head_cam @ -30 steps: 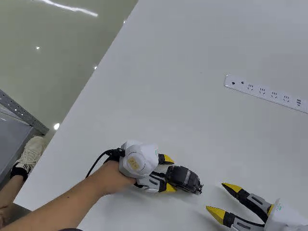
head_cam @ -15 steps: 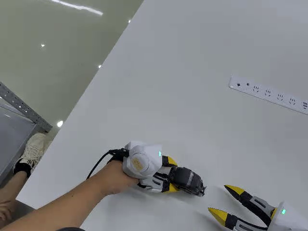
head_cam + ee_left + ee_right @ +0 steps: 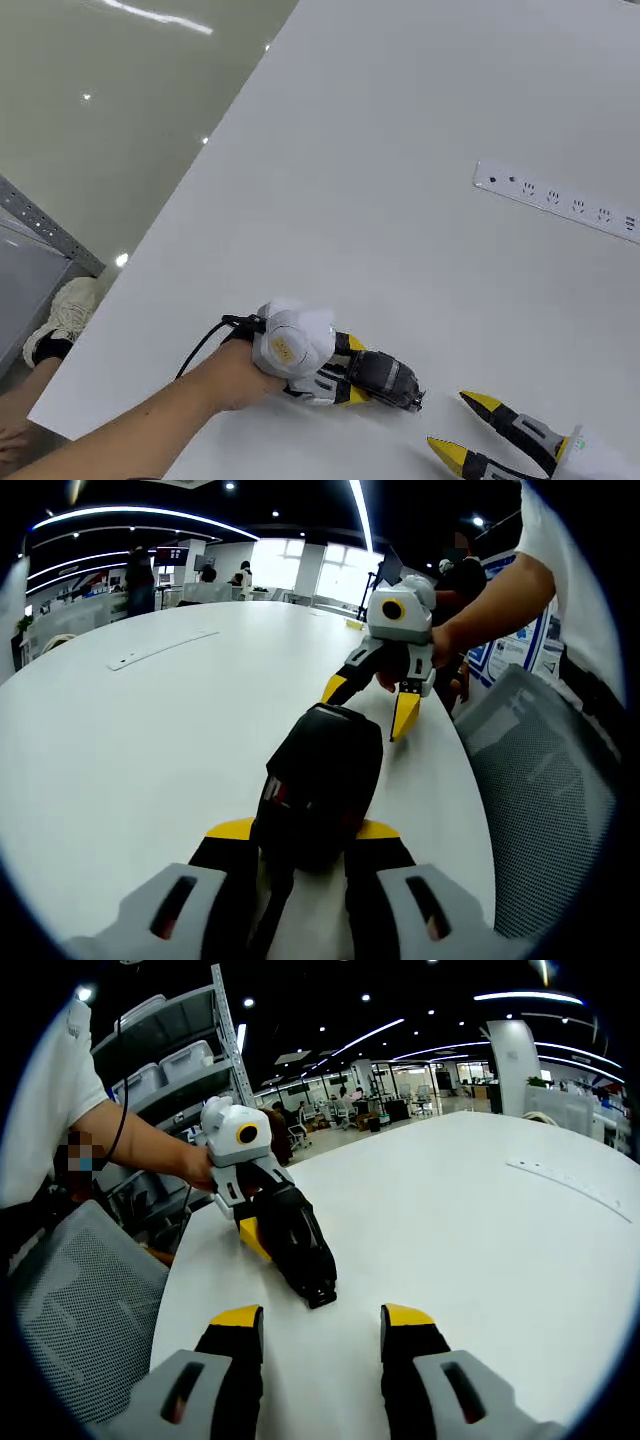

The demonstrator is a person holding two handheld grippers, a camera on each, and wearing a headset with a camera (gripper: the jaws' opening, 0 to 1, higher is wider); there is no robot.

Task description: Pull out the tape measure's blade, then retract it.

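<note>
Hardly anything has shifted in the last second: the white-and-yellow left gripper (image 3: pixel 352 368) still clamps the black, rounded tape measure (image 3: pixel 385 375) by its sides. The case rests on the white tabletop (image 3: pixel 380 200), near the person's edge. Its jaws are closed only as far as the case allows, and they hide its rear end. Just past the case's nose, not touching it, waits the matching right gripper (image 3: pixel 462 424), jaws wide apart and empty. Its body is cut off at the bottom of the head view. Whether any blade is drawn out is too small to tell. A long white power strip (image 3: pixel 555 198) lies well apart.
</note>
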